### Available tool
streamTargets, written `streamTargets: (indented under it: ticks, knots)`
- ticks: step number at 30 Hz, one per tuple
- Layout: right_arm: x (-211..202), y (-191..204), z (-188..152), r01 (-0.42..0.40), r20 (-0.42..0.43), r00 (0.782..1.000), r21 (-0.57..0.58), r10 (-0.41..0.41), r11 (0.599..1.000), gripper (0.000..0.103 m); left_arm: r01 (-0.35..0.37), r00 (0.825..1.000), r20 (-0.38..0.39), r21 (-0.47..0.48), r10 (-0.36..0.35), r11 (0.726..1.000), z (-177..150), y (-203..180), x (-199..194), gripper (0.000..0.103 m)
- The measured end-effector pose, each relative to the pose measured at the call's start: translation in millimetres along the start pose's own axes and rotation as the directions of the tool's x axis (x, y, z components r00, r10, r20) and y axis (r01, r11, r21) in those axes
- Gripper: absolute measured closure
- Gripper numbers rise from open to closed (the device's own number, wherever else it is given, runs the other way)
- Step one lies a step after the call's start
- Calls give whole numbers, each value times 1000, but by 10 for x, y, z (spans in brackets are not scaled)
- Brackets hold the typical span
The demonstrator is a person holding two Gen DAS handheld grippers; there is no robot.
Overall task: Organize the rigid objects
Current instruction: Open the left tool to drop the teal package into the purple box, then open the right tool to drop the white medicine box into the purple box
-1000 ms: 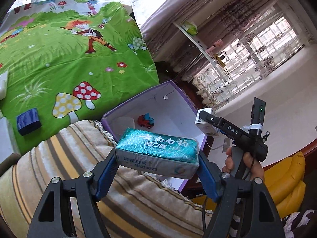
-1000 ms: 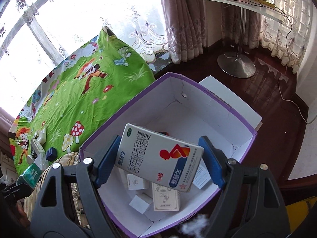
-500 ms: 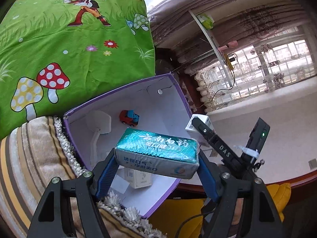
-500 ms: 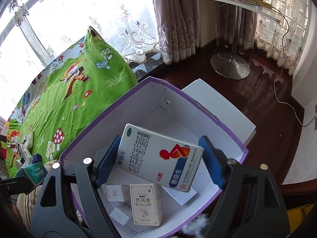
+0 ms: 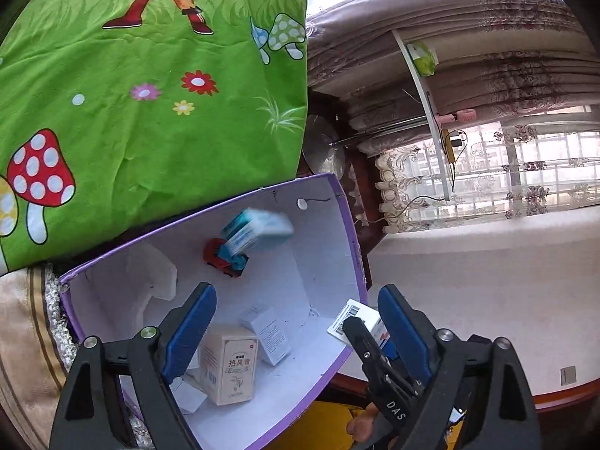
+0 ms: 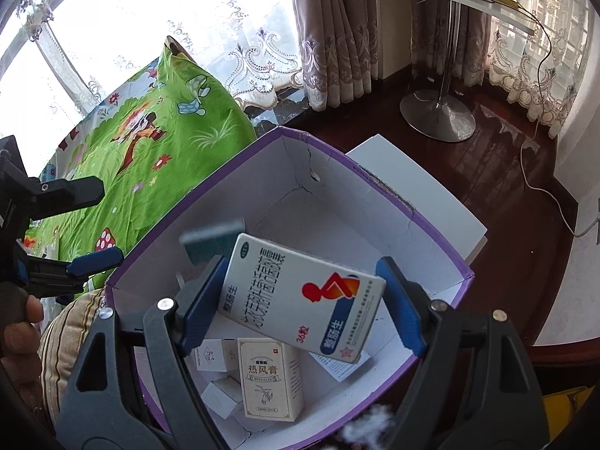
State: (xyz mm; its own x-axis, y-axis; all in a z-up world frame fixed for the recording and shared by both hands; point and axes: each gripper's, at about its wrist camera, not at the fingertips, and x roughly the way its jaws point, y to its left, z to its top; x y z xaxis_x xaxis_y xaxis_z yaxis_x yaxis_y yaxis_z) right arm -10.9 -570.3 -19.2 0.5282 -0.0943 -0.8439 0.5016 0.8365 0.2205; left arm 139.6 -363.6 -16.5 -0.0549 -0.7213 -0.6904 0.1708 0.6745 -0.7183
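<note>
A: The left claw (image 5: 296,322) is opening with nothing between its blue pads, and the teal tissue pack (image 5: 258,230) is a blur in mid-air inside the purple-edged cardboard box (image 5: 348,225), right above the red toy car (image 5: 225,258)

B: And the right claw (image 6: 300,300)?

A: Clenched on the white medicine carton (image 6: 300,292), the one with the red figure and blue band. It hangs tilted over the open box, pads on both short ends

B: Then, as I judge it, the step in hand is the drop. Best to bring the carton lower and over a bare patch of the white floor before letting go, so it lands flat instead of bouncing off a wall or onto the other packs. Wait until the tissue pack has settled, too

A: Agreed, and keep the left claw's fingers clear of the rim on the way out

B: What is in the box already?

A: The toy car near the far wall, a beige carton with Chinese print (image 6: 270,382) standing near the front, a few small white boxes (image 6: 221,393) beside it, a printed leaflet (image 6: 337,365) under the held carton, and a white moulded insert (image 5: 153,277) leaning on the left wall. The box sits against a striped cushion (image 5: 22,337) by the green cartoon bedspread (image 5: 150,112)
</note>
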Motion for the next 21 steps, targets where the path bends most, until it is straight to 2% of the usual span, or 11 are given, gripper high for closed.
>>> streamTargets:
  ticks: [10,14,21]
  knots:
    - [24,65,-7,-12,-7,1000,-11,12,1000,21,78,995,61,85,-83,993,-381,210,-679,14]
    - [36,124,30,-21,-9,1000,-21,21,1000,21,78,989,117,112,-91,991,-602,405,-1007,14]
    - [91,374,264,-63,-12,998,-58,62,996,21,94,975,193,75,-107,993,-826,792,-1392,14]
